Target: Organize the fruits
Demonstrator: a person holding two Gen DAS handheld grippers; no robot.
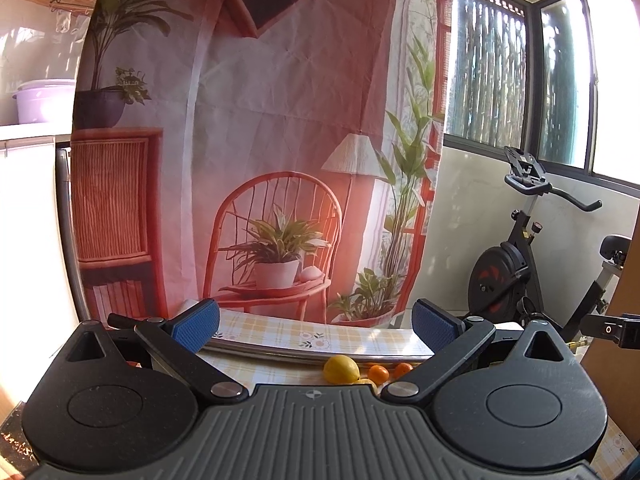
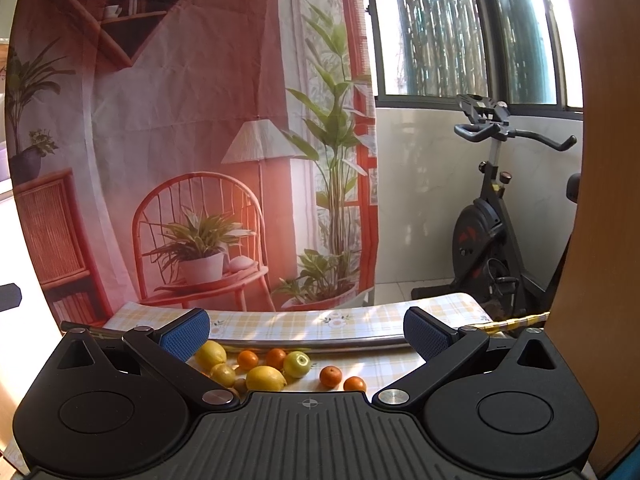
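In the right wrist view, several fruits lie on a yellow checked tablecloth (image 2: 360,322): yellow lemons (image 2: 265,378), small oranges (image 2: 330,376) and a green apple (image 2: 297,363). My right gripper (image 2: 306,332) is open and empty, held above and behind the fruits. In the left wrist view, a lemon (image 1: 341,369) and two small oranges (image 1: 379,373) show between the fingers. My left gripper (image 1: 316,326) is open and empty, above the table.
A metal tray rim (image 2: 320,344) runs across the table behind the fruits; it also shows in the left wrist view (image 1: 304,350). A printed backdrop (image 1: 260,140) hangs behind the table. An exercise bike (image 2: 492,220) stands at the right by the window.
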